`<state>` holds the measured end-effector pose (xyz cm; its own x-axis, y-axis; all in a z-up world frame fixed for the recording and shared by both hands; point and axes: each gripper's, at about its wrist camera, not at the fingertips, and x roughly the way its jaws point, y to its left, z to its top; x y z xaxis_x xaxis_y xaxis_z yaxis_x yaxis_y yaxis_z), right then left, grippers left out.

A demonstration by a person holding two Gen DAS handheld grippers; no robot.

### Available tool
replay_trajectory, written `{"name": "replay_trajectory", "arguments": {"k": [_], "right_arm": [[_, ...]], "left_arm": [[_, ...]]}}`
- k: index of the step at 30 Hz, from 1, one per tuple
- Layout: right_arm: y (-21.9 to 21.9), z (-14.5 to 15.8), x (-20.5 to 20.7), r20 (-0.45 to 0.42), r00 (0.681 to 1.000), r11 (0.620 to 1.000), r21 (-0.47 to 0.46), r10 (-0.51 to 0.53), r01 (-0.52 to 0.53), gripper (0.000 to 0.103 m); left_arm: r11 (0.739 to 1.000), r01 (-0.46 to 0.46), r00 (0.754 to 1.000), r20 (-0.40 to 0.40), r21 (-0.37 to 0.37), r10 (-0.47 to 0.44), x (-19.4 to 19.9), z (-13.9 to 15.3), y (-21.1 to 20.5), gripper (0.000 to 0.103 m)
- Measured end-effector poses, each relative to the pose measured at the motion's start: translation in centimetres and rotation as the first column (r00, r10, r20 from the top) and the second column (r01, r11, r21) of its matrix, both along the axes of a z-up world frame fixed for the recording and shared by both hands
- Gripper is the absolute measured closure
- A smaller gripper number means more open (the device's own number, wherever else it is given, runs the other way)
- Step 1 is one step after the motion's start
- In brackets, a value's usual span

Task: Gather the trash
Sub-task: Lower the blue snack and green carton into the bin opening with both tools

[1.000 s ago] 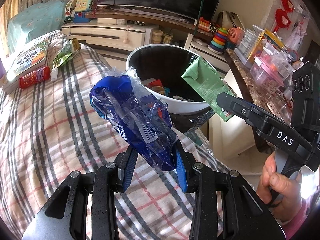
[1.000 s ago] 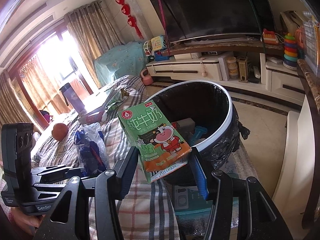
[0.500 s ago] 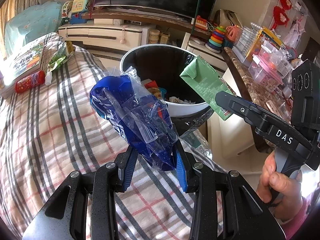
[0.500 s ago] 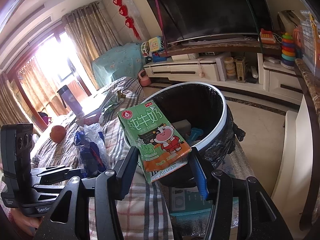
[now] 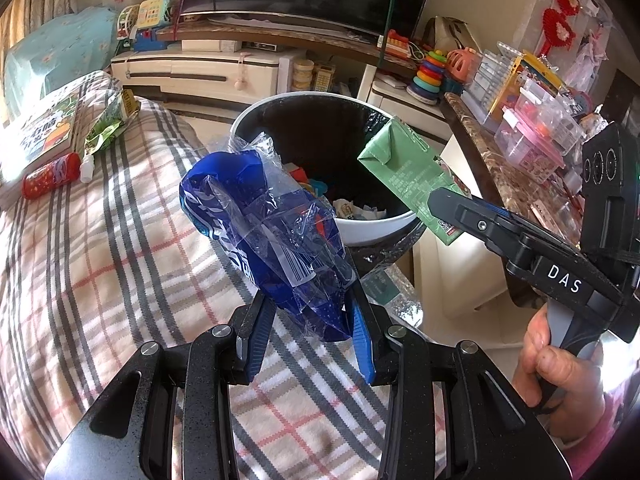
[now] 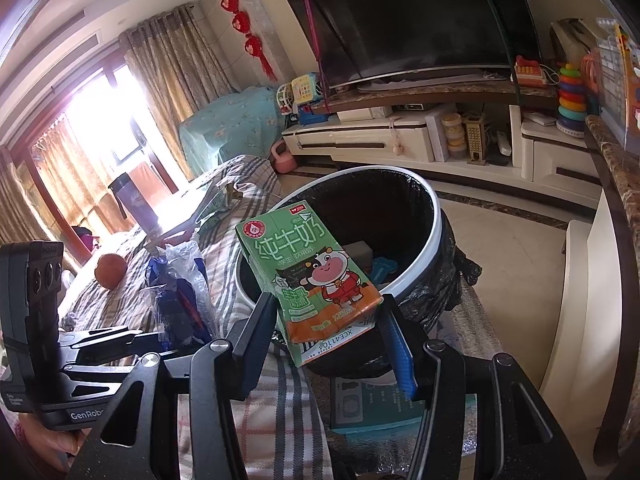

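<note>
Gripping a green rectangular milk carton (image 6: 310,276), the right gripper (image 6: 328,334) stood nearer the white-rimmed, black-lined bin (image 6: 430,216); the left gripper (image 5: 308,338) clamped a crumpled blue plastic wrapper (image 5: 264,232) just short.

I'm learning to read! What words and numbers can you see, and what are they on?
"DAS": side of the right gripper.
"GenRobo", cut off: body of the left gripper.
"纯牛奶" and "XCE41104": green milk carton.
Blue plastic wrapper: barcode and white lettering, too crumpled to read.
Book: title too blurred.
</note>
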<state>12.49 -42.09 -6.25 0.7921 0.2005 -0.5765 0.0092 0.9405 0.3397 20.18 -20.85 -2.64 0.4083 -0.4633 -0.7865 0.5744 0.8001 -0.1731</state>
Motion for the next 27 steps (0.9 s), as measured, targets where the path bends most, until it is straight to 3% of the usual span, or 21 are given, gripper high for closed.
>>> {"name": "replay_trajectory", "arguments": {"k": [27], "right_arm": [[-0.2,0.9,0.6,-0.005,1.0,0.999,-0.05,-0.013,0.013,0.05]], "left_arm": [[0.999,0.03,0.999,0.019,0.011,-0.03,1.0,0.7,-2.2,0.069]]}}
